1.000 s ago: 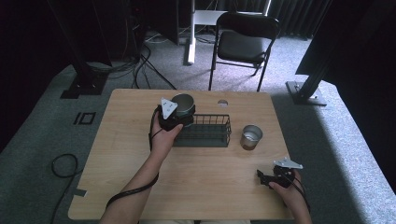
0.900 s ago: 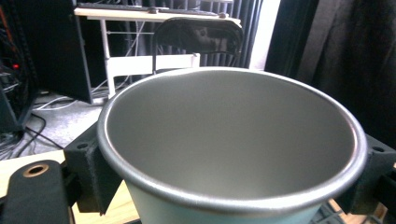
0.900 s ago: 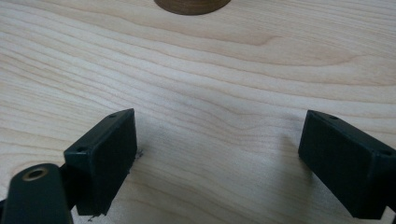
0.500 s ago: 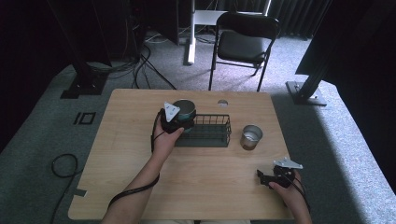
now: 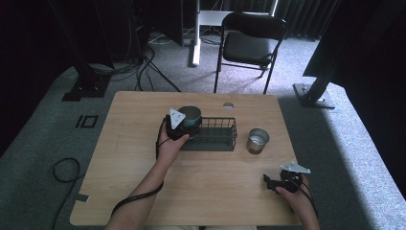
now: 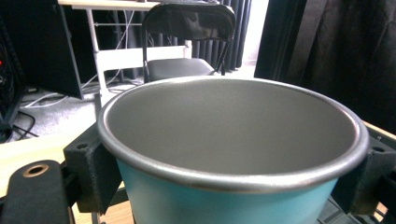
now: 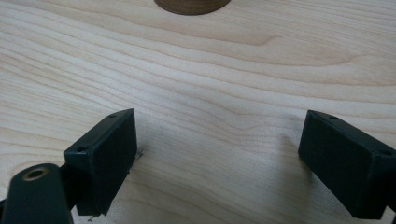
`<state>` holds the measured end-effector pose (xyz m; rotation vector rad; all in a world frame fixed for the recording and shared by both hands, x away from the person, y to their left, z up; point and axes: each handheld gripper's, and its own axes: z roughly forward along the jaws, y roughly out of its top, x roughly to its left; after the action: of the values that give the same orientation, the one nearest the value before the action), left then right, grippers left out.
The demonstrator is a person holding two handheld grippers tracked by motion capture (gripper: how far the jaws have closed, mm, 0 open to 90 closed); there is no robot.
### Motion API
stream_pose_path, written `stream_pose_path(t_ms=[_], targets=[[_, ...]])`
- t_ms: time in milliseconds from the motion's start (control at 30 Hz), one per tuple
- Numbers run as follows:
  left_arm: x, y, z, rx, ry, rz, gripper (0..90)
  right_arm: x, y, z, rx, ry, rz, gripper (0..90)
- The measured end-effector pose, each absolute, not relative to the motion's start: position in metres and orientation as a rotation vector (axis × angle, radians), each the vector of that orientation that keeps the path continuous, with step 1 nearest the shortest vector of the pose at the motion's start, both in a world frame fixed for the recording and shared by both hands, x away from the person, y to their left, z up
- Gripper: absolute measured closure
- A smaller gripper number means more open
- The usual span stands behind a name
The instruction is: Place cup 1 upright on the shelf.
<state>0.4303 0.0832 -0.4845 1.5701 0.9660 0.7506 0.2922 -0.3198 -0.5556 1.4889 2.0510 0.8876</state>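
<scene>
A teal cup (image 5: 190, 115) with a grey inside and a steel rim is held upright at the left end of a black wire basket (image 5: 213, 135). My left gripper (image 5: 183, 125) is shut on it. In the left gripper view the cup (image 6: 233, 121) sits between both fingers (image 6: 91, 170), and my left gripper (image 6: 231, 186) grips its wall just under the rim. I cannot tell whether the cup rests on the basket. My right gripper (image 5: 268, 182) lies low over the table's front right, open. In its own view my right gripper (image 7: 224, 158) has only bare wood between the jaws.
A silver metal cup (image 5: 257, 140) stands right of the basket. The wooden table (image 5: 143, 182) has a small round hole (image 5: 228, 105) near its far edge. A folding chair (image 5: 251, 43) stands beyond the table. A brown round shape (image 7: 191, 3) shows at the top of the right gripper view.
My left gripper has carried the teal cup slightly right and nearer, onto the basket's left end. The right gripper has stayed put.
</scene>
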Motion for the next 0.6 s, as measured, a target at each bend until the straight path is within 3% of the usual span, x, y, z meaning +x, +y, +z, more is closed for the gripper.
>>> stream_pose_path(t_ms=[233,600], targets=[[0.4273,0.0798,-0.4881,1.603,0.914,0.800,13.3,0.2922,-0.3198,-0.5556,1.489,2.051,0.888,11.1],[0.4233,0.0864,-0.4820,1.641,0.927,0.767,9.9,0.2922,-0.3198,-0.5556,1.489,2.051,0.887,11.1]])
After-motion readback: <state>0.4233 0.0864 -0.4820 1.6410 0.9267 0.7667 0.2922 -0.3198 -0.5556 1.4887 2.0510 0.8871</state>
